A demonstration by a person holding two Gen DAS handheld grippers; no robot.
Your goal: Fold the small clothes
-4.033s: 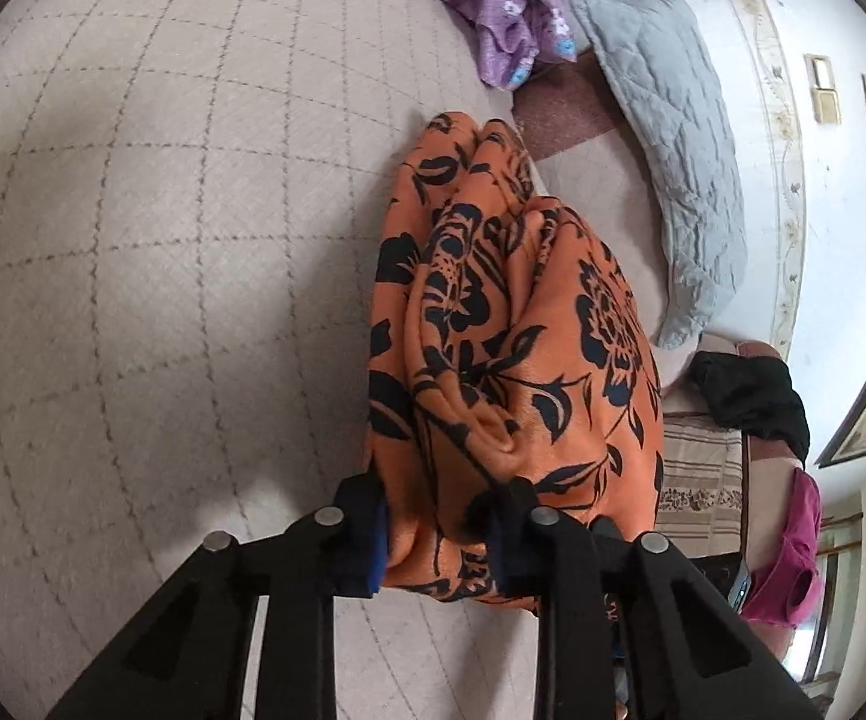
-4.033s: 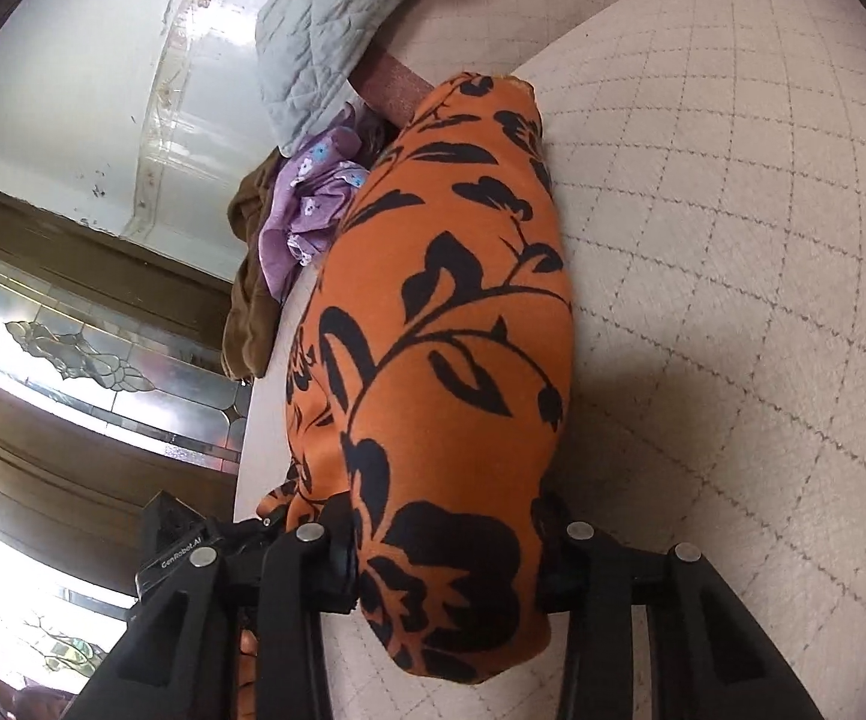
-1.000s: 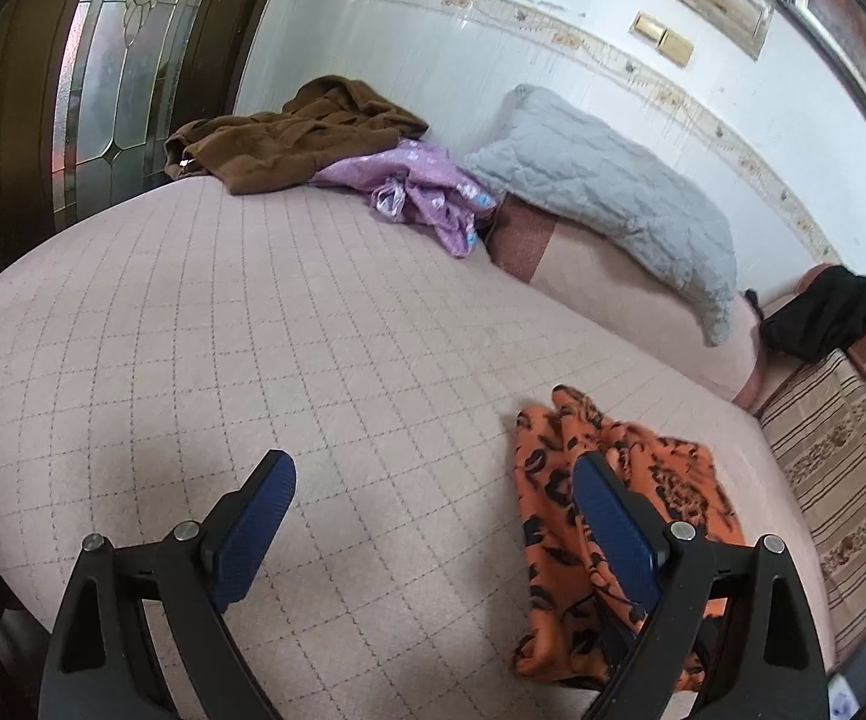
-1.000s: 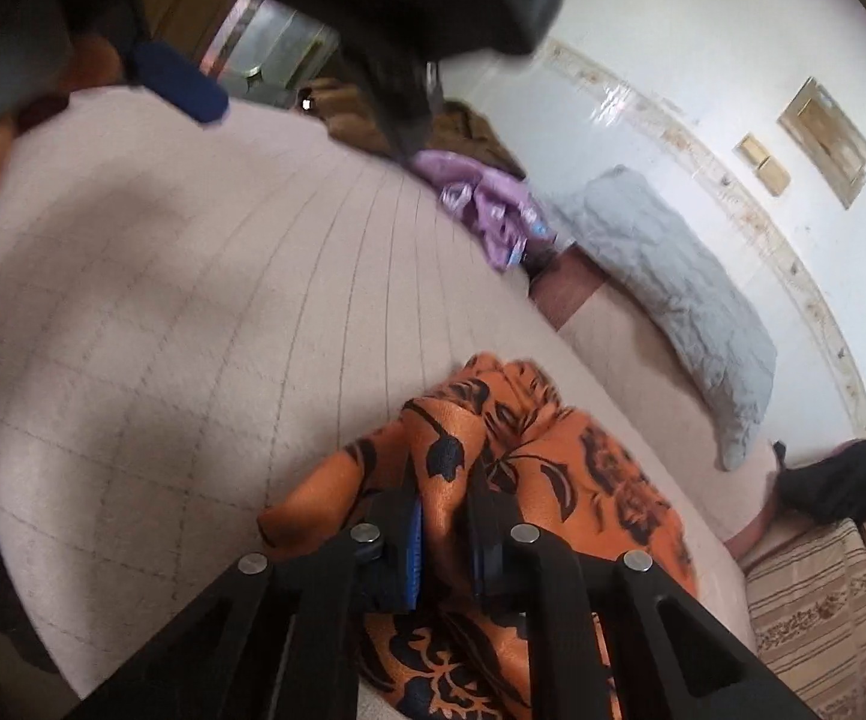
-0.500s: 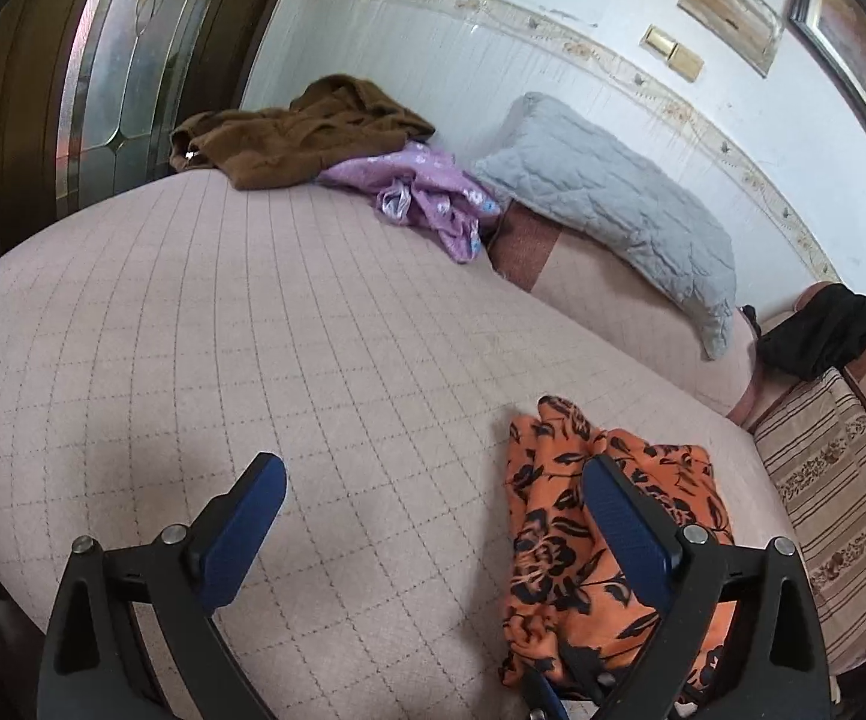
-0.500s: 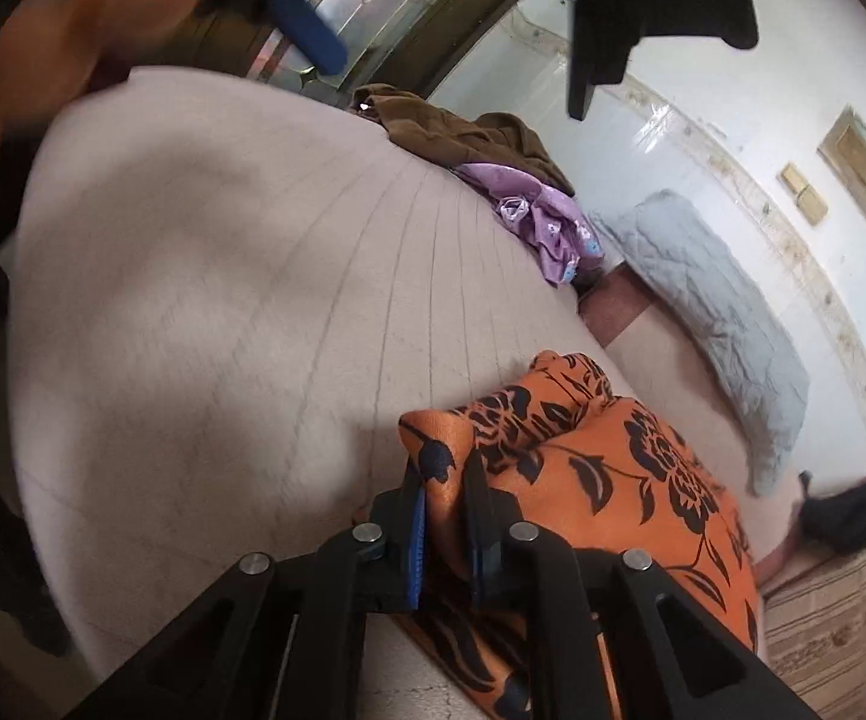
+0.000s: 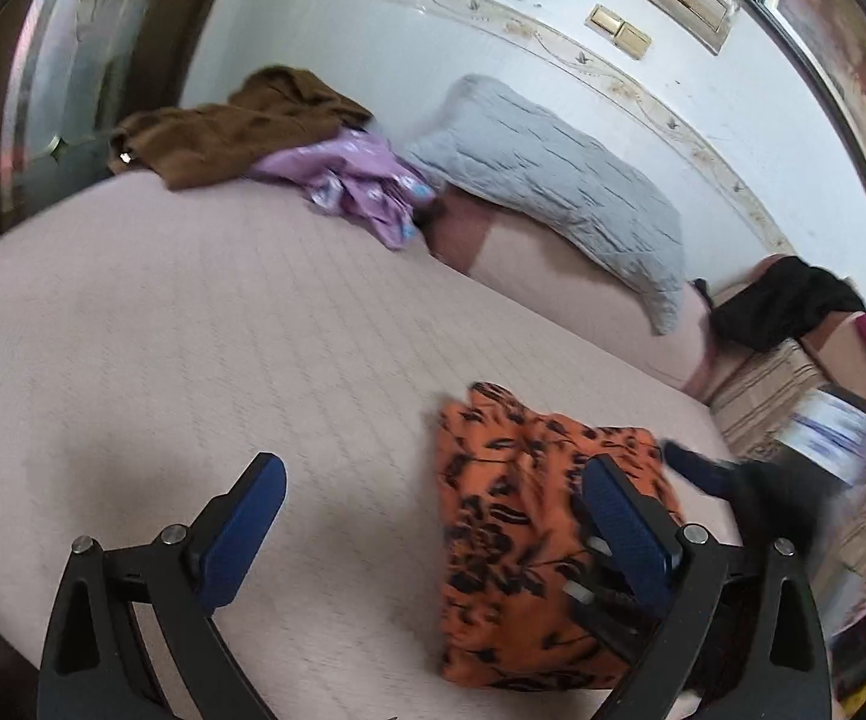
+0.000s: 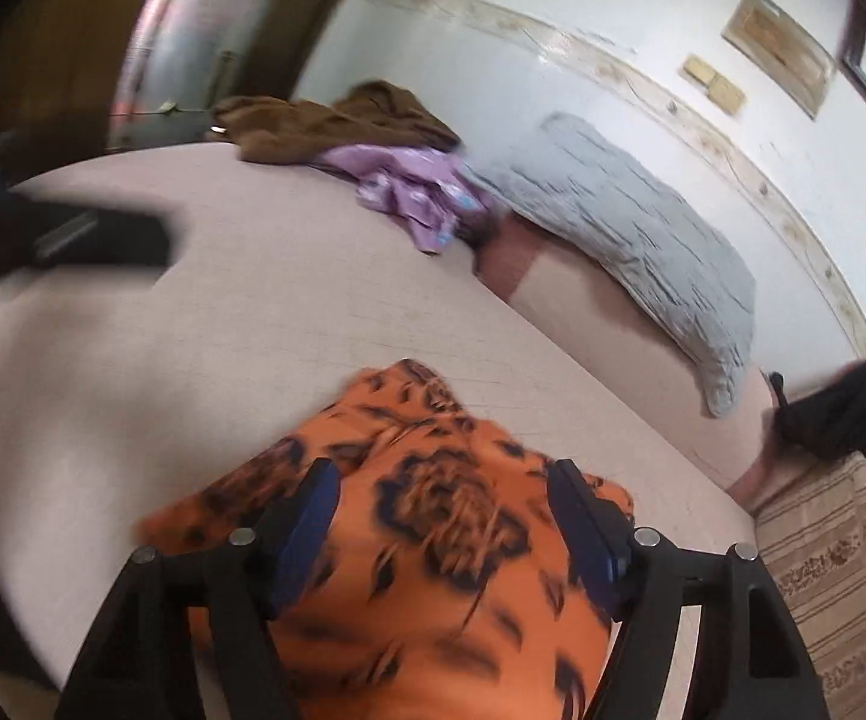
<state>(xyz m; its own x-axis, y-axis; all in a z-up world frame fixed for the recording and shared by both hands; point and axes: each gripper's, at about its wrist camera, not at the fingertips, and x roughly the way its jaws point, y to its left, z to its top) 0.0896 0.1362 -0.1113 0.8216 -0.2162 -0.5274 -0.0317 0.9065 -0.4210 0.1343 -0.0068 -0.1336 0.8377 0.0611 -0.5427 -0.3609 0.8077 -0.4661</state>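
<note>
The left gripper [image 7: 433, 504] is held with jaws spread wide, empty, above the pale quilted bed [image 7: 193, 360]. The right gripper [image 8: 442, 510] is likewise gaped wide over the orange black-flowered garment [image 8: 433, 540], which lies bundled near the bed's right edge, beside a striped cushion [image 8: 835, 546].

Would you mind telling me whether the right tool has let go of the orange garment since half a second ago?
Yes: the right tool now stands open over the orange garment on the bed.

We've got loads of bare bed [image 7: 193, 360] on the left to move through. The orange garment [image 7: 511, 516] blocks the near right, while brown [image 7: 235, 126] and purple clothes [image 7: 361, 186] plus a grey pillow [image 7: 559, 180] crowd the far edge.
</note>
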